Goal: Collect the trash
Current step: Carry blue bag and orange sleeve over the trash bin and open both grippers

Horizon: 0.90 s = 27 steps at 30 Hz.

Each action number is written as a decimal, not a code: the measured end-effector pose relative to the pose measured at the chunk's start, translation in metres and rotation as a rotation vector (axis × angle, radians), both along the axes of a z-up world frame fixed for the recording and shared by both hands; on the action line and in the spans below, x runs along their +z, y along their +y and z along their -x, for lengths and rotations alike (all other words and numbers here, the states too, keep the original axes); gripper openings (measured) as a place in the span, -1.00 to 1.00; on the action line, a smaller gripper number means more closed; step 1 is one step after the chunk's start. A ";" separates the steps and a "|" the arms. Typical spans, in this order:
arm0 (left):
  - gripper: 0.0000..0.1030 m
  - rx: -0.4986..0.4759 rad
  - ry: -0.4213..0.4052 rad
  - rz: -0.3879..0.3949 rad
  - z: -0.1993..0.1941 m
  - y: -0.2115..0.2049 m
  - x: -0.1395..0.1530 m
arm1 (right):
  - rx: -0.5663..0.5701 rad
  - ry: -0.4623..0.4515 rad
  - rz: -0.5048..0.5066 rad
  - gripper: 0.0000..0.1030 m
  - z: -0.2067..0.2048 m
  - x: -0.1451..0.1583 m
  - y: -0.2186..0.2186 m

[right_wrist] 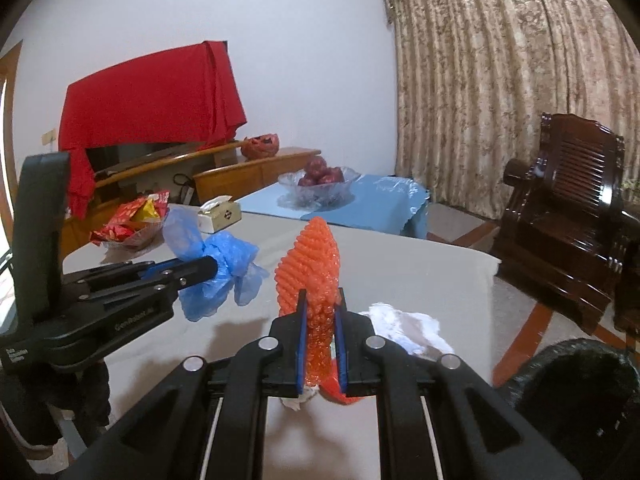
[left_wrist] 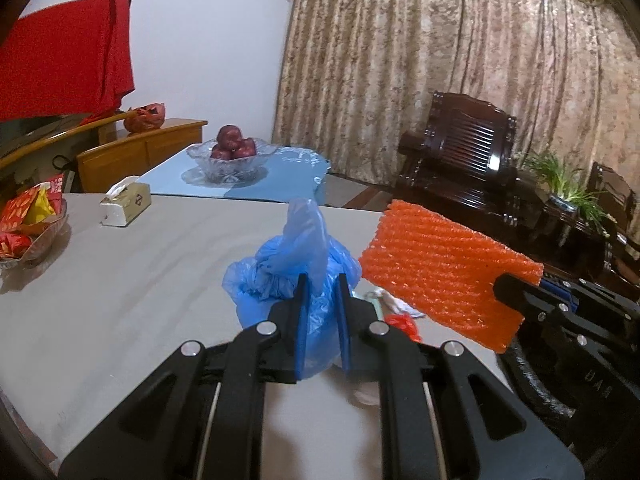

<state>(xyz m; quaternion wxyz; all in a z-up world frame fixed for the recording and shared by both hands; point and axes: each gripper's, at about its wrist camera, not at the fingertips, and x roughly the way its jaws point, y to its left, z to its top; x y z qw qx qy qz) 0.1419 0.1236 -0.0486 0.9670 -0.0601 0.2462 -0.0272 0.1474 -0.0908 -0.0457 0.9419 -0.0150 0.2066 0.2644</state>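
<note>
My left gripper (left_wrist: 322, 292) is shut on a crumpled blue plastic bag (left_wrist: 280, 272) and holds it above the pale table (left_wrist: 120, 280). It also shows in the right wrist view (right_wrist: 214, 268) with the blue bag (right_wrist: 224, 276). My right gripper (right_wrist: 320, 304) is shut on an orange foam net (right_wrist: 310, 264), held upright above the table. In the left wrist view the orange net (left_wrist: 444, 272) hangs at the right in the right gripper (left_wrist: 500, 284). White crumpled paper (right_wrist: 404, 328) and a red scrap (right_wrist: 340, 394) lie on the table below.
A black-lined trash bin (right_wrist: 576, 396) stands at the right off the table edge. A tissue box (left_wrist: 126, 200), a snack dish (left_wrist: 28, 228) and a glass bowl of apples (left_wrist: 232, 156) sit further back. A dark wooden chair (left_wrist: 460, 152) stands at the right.
</note>
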 end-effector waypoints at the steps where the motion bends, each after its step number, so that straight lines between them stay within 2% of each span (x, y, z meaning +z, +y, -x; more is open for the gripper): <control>1: -0.76 -0.008 -0.003 -0.002 0.001 -0.004 0.001 | -0.010 0.002 -0.009 -0.78 0.003 0.001 -0.006; 15: -0.76 -0.187 -0.031 0.018 0.009 -0.083 0.013 | -0.195 0.014 -0.033 -0.78 0.030 0.010 -0.089; 27: -0.76 -0.354 -0.029 0.032 0.005 -0.167 0.006 | -0.377 0.014 -0.018 -0.78 0.054 0.010 -0.169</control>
